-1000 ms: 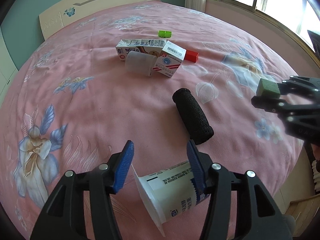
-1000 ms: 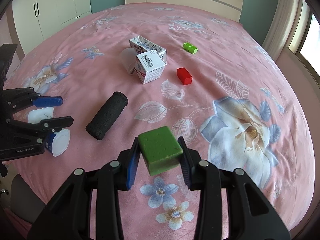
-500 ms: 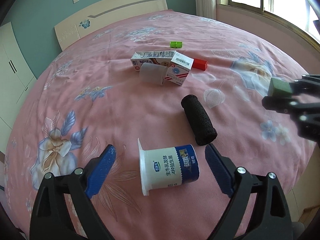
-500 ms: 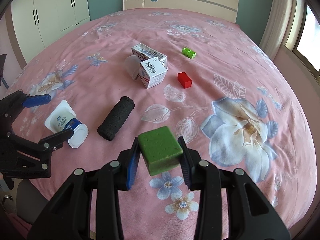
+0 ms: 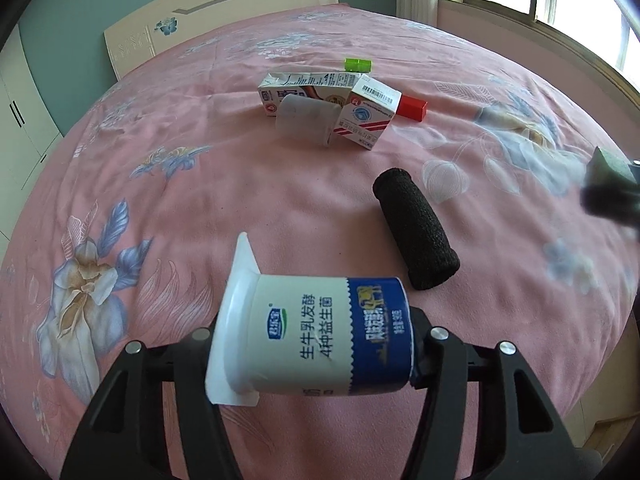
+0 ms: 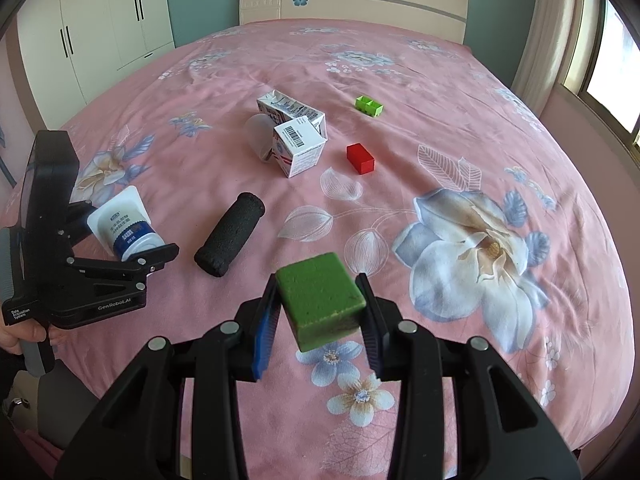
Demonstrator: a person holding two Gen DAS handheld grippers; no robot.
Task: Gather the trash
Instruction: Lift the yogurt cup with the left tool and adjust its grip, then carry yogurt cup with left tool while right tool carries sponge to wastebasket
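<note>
Holding a yogurt cup [image 5: 320, 344] sideways above the pink bed [image 5: 240, 184], our left claw [image 5: 316, 354] is clamped on it, flange to the left. Our right claw [image 6: 320, 312] is clamped on a green block [image 6: 322, 298]. We note a black foam roller [image 6: 230, 234], two cartons [image 6: 298, 136] touching a clear cup [image 5: 306, 118], a red block [image 6: 360, 158] and a green brick [image 6: 369, 105] lying on the bed.
</note>
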